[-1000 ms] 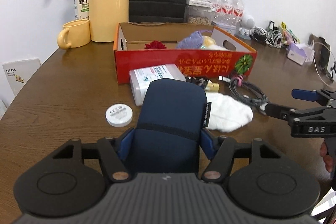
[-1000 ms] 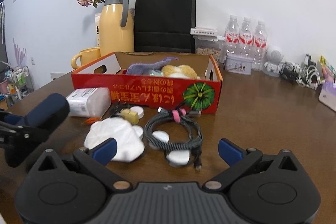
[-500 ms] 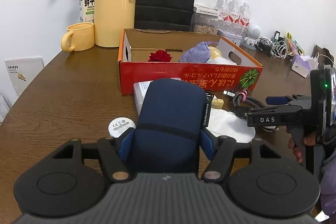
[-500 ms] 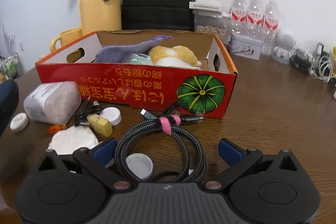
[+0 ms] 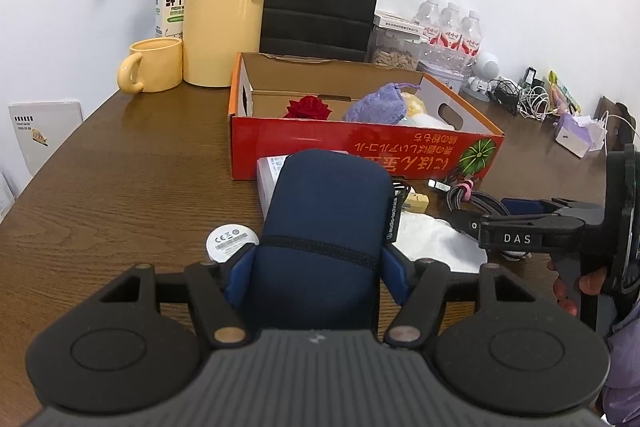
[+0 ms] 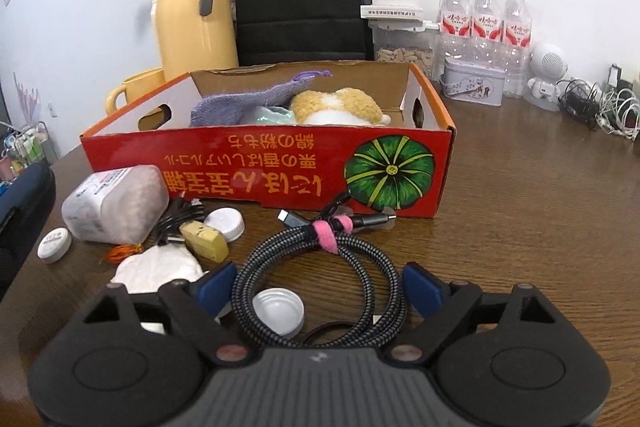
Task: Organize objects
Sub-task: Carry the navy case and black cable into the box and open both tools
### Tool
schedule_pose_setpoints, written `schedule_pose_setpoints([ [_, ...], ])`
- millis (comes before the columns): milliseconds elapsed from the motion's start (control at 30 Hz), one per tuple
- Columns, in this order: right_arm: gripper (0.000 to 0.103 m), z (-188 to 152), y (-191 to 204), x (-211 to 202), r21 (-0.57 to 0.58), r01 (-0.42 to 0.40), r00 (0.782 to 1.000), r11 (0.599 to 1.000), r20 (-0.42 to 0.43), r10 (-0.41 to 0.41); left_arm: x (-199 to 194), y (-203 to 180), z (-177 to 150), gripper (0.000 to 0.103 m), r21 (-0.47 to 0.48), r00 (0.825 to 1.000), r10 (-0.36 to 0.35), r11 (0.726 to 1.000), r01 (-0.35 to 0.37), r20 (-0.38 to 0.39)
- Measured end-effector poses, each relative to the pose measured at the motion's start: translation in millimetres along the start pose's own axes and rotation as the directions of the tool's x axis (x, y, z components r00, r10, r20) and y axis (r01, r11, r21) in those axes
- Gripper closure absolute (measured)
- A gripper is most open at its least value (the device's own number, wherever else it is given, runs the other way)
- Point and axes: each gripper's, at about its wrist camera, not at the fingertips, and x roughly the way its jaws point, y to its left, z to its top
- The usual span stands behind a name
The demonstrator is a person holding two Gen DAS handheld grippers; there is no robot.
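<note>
Left hand-held gripper [image 5: 316,273] is clamped on the navy pouch [image 5: 324,227] above the tabletop [image 5: 120,195]; right hand-held gripper [image 6: 318,287] is closing around the coiled braided cable [image 6: 320,267], pads not yet touching, before the red box [image 6: 260,171].

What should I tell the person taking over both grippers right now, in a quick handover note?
Left gripper: shut on the navy pouch, held above the table.
Right gripper: jaws closing around the coiled braided cable, which lies on the table between them; pads not yet pressing.
Done: red rose, purple knit pouch and plush toy already lie in the red cardboard box.
Left: grip the cable and box it, box the navy pouch, then the wipes pack, white cloth, yellow plug, bottle caps and round white disc.
</note>
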Motion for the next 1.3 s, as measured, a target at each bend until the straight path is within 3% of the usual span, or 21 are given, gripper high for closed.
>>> schedule_pose_setpoints([
  [467,0.016,2.0,7.7,-40.7,-0.018,0.006,0.989,1.0,0.15,-0.003,-3.5,-0.1,13.2,0.037,0.0,1.0,-0.008,1.0,0.008,0.024],
  [800,0.016,51.1,24.9,-59.5,-0.077,-0.011,0.961,0.997,0.275,0.032,3.3,-17.1,70.7,0.037,0.01,0.993,-0.033,0.999,0.032,0.115],
  [1000,0.016,86.1,41.0,-39.3,-0.11,-0.009,0.951,0.994,0.305,0.042,31.3,-15.9,107.9,0.037,-0.031,0.99,-0.033,0.999,0.037,0.139],
  [1300,0.016,118.9,50.9,29.0,-0.131,0.0,0.964,0.991,0.265,0.035,95.1,-2.3,143.9,0.037,-0.095,0.991,0.006,0.995,0.006,0.13],
])
